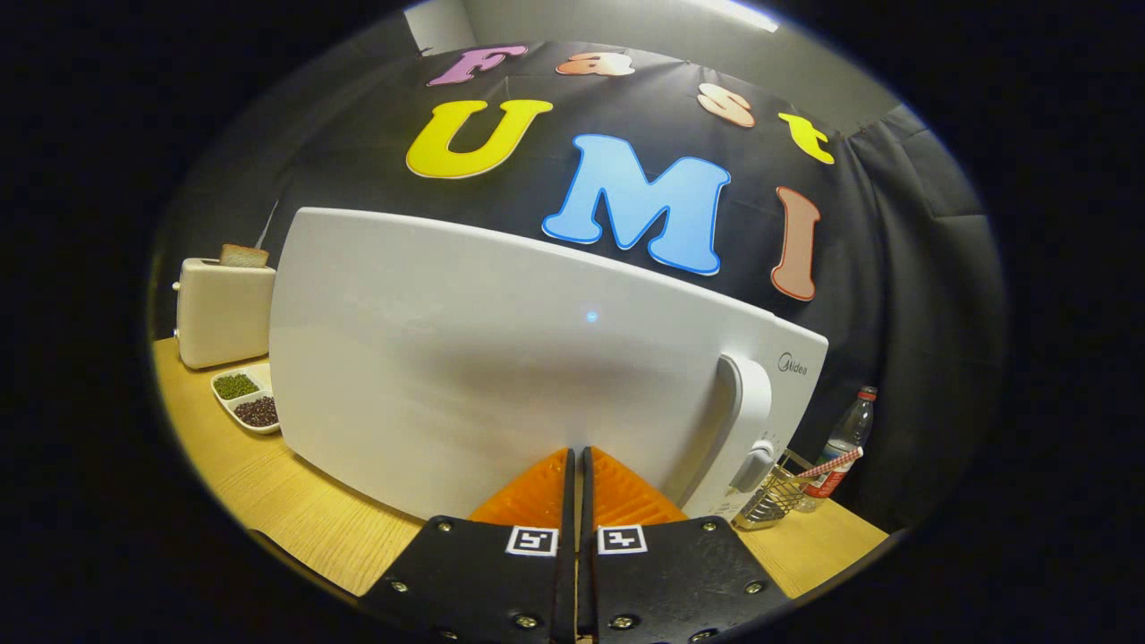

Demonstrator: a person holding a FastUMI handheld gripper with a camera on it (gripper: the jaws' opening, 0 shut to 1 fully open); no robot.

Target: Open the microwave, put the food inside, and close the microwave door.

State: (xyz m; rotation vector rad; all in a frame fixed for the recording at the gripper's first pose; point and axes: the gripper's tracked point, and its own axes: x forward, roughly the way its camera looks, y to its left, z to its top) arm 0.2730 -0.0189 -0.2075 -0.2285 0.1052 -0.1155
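The claw (576,458) has its two fingers together, with a thin slit between them and nothing held. Their tips sit right at the lower part of the microwave (501,358) door (465,349), touching it or very nearly so; the angle is too flat to be sure. The door fills the space just ahead of the fingers and looks closed or nearly closed against the body. Its handle (747,398) stands upright ahead and to the right of the tips, with a knob (756,461) just under it.

Left of the claw, beyond the door's edge, a dish (246,398) with two compartments holds green and dark beans. Behind it stands a toaster (224,311) with bread (243,256) sticking up. To the right, past the microwave, a wire rack (778,496) sits beside a bottle (845,443). All rest on the table (295,501).
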